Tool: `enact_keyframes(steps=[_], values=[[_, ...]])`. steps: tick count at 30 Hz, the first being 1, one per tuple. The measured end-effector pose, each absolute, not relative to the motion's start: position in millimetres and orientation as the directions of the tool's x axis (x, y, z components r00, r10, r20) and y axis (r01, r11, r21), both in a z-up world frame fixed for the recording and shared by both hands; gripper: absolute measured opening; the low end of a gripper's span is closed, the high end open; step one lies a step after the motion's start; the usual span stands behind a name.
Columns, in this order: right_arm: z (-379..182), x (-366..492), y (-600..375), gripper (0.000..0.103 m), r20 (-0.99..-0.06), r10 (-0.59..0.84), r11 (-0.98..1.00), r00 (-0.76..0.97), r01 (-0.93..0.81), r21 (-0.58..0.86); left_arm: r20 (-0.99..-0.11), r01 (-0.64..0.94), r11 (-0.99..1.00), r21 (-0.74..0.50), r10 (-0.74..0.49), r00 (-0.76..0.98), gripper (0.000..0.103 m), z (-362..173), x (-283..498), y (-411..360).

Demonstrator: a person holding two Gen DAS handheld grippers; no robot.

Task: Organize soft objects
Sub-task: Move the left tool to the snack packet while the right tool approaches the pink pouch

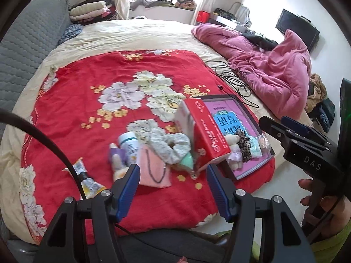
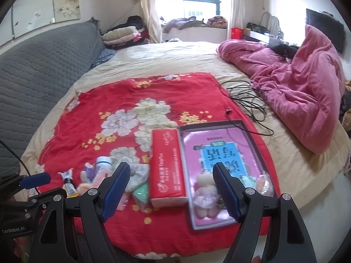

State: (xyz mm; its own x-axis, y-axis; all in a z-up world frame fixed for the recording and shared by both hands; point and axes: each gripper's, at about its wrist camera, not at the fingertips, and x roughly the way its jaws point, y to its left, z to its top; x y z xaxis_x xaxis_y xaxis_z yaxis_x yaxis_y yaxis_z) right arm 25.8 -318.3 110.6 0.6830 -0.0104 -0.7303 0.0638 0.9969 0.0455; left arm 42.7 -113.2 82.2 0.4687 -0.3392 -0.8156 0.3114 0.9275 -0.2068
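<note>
On the red floral blanket [image 1: 87, 100] lies a pile of small things: a pale scrunchie [image 1: 170, 145], a pink cloth pouch [image 1: 153, 168], a mint green soft piece [image 1: 186, 161], a small plush toy [image 1: 119, 172]. A dark-rimmed tray [image 2: 221, 131] with a pink book inside holds a plush bear [image 2: 205, 191], a leopard scrunchie [image 1: 243, 145] and a wrapped item [image 2: 263, 180]. A red tissue box [image 2: 166, 164] stands between pile and tray. My left gripper [image 1: 173, 182] is open and empty over the pile. My right gripper [image 2: 172, 188] is open and empty above the tissue box and tray.
A white bottle [image 1: 129, 145], a purple tube [image 1: 116, 154] and a yellow tube [image 1: 87, 182] lie left of the pile. A black cable [image 2: 248, 103] and a pink duvet [image 2: 296, 83] lie at the right. A grey quilted headboard [image 2: 39, 65] is at the left.
</note>
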Motion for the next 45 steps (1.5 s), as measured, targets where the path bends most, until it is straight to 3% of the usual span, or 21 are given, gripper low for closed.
enact_keyframes(steps=[6,10,29,45], values=[[115,26,-294,0.079,-0.722,0.014,0.999,0.691,0.027,0.045,-0.805,0.26,0.941,-0.218,-0.324,0.498,0.065,87,39,-76],[120,26,-283,0.079,-0.713,0.024,0.999,0.701,0.008,0.041,-0.794,0.224,0.949,-0.222,-0.31,0.524,0.078,91,37,-50],[98,22,-232,0.079,-0.735,0.087,0.994,0.673,-0.107,0.019,-0.833,0.005,0.97,-0.243,-0.211,0.512,0.078,56,32,51],[21,25,-190,0.079,-0.804,0.123,0.972,0.582,-0.234,-0.02,-0.9,-0.057,0.974,-0.221,-0.181,0.397,0.078,-8,55,45]])
